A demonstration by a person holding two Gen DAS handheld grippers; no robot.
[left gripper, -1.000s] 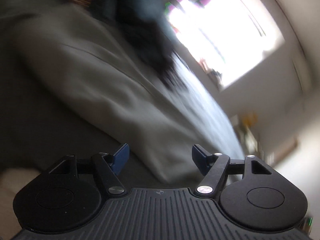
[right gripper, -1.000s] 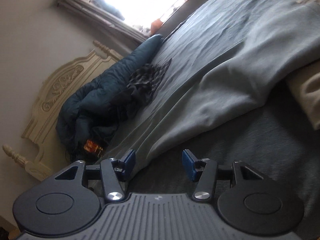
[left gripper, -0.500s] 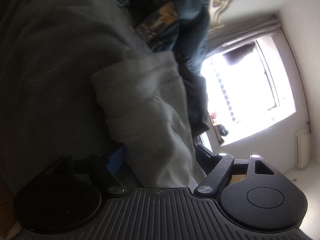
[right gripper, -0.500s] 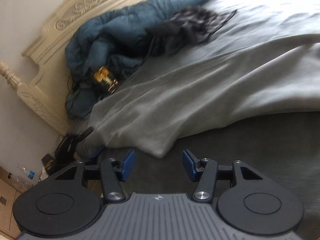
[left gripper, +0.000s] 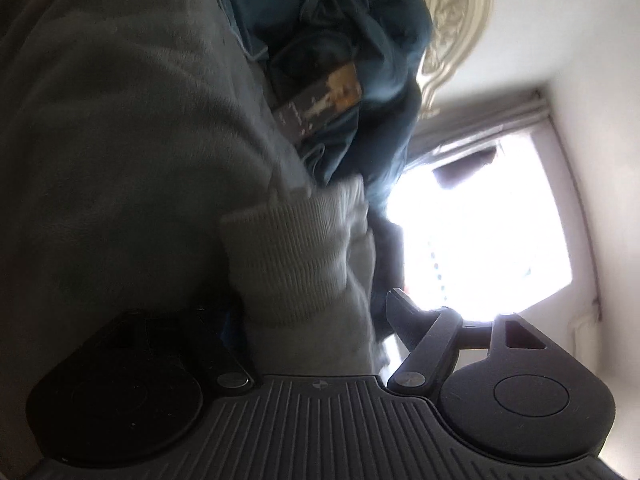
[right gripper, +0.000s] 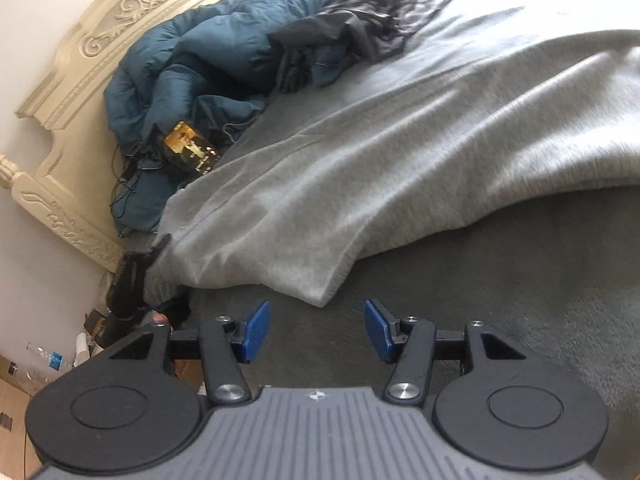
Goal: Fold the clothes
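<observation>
Nearest in the left wrist view, the left gripper [left gripper: 316, 320] has the ribbed cuff [left gripper: 296, 256] of the grey sweatshirt [right gripper: 400, 160] between its fingers, and the jaws are closing on it — whether the pads already press the knit cannot be told, since the near finger sits in shadow. The right gripper [right gripper: 316, 330] hangs just short of a loose corner [right gripper: 320, 298] of the same garment, fingers apart with nothing between them.

The sweatshirt lies spread across the grey bedcover [right gripper: 520, 320], its sleeve end at the bed's edge by the left gripper. Beyond it are a rumpled blue duvet [right gripper: 192, 64], a dark patterned garment [right gripper: 372, 16] and the carved headboard [right gripper: 100, 40].

The step in hand looks like taking hold of two points before the first fold. Next, the left jaws need to seat firmly on the cuff, and the right should advance onto the corner and close — then both can lift together.
</observation>
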